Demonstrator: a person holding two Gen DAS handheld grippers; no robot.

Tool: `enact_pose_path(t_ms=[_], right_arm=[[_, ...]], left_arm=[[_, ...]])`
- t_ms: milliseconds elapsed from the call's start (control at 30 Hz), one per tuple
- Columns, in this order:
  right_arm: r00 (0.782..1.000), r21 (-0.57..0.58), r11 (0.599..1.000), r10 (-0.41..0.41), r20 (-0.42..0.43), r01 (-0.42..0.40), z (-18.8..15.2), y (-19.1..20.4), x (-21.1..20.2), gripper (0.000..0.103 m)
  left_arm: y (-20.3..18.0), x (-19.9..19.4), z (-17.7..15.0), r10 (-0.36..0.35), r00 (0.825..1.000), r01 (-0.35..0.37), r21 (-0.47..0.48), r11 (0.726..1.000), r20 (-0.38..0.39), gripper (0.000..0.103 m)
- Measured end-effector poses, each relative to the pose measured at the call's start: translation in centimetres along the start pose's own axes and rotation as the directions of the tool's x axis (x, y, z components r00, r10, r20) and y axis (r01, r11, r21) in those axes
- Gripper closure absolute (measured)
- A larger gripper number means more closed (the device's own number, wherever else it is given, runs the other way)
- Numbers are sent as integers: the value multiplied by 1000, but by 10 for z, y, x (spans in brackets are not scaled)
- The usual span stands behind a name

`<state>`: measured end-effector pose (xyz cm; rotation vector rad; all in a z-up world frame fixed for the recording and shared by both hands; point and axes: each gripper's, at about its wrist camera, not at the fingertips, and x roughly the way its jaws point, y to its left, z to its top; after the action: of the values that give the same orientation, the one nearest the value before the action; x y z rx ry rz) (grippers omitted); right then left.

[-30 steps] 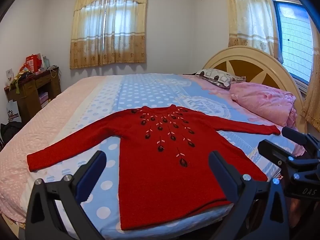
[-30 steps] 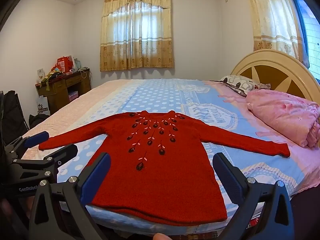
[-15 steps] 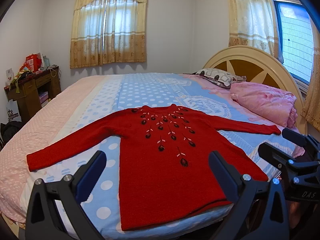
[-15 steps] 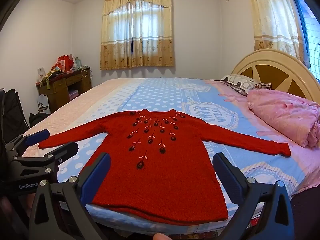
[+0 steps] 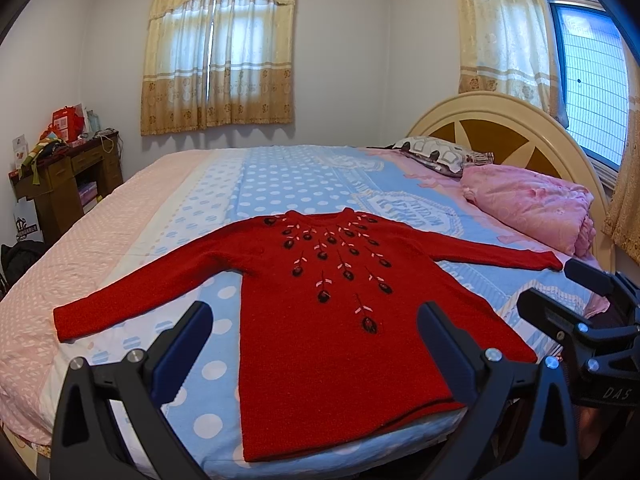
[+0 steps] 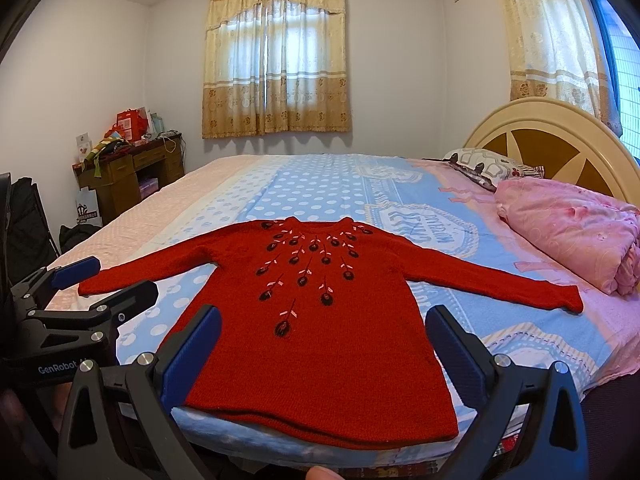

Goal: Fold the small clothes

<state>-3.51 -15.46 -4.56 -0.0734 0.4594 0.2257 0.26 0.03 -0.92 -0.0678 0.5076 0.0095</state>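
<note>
Hovering level at the near edge of the bed (image 5: 120, 216), the left gripper (image 5: 312, 344) and right gripper (image 6: 324, 344) point forward side by side, each with jaws spread wide and holding nothing. The red sweater (image 5: 332, 320) lies flat on the bed's near part, front up, sleeves spread outward, hem toward the grippers. A pink quilt (image 6: 576, 232) sits by the headboard (image 6: 560, 144); a wooden desk (image 6: 128, 172) stands beyond the bed's far left corner.
</note>
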Motion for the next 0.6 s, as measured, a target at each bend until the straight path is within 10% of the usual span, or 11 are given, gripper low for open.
enact_pose_path(t_ms=[600], right_arm=[[1000, 4, 1000, -3, -2, 3, -1, 0, 1, 1]], left_arm=[[1, 1, -1, -2, 1000, 2, -3, 1000, -4, 0]])
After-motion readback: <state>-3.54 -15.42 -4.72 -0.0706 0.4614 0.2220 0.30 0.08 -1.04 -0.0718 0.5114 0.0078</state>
